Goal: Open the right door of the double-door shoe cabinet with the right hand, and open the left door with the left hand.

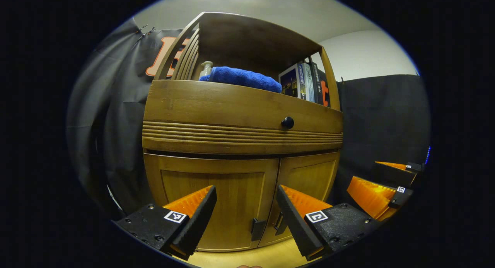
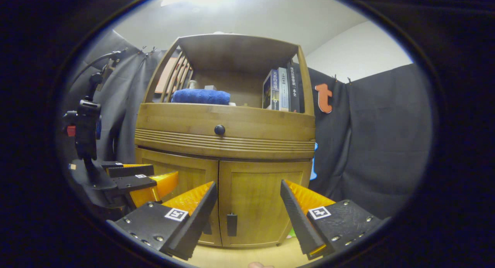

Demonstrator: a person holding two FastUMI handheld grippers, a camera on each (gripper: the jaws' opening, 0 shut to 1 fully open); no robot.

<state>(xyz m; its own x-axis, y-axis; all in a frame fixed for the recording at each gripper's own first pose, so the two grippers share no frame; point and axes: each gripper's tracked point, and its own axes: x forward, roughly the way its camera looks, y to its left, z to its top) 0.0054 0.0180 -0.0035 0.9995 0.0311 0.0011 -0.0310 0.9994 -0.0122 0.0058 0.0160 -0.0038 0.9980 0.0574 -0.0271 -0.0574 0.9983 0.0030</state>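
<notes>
The left gripper (image 1: 245,210) hangs with jaws released in front of the shoe cabinet's (image 1: 239,117) closed left door (image 1: 212,198), short of its handle (image 1: 257,228). The right door (image 2: 263,202), also closed, faces the right gripper (image 2: 247,208), jaws likewise spread, handle (image 2: 231,224) between them, untouched.

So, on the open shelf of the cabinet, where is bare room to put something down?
Between the blue towel and the books, a bare gap of shelf shows. The left end is crowded: a pump bottle stands behind the towel. Books fill the right end.
</notes>
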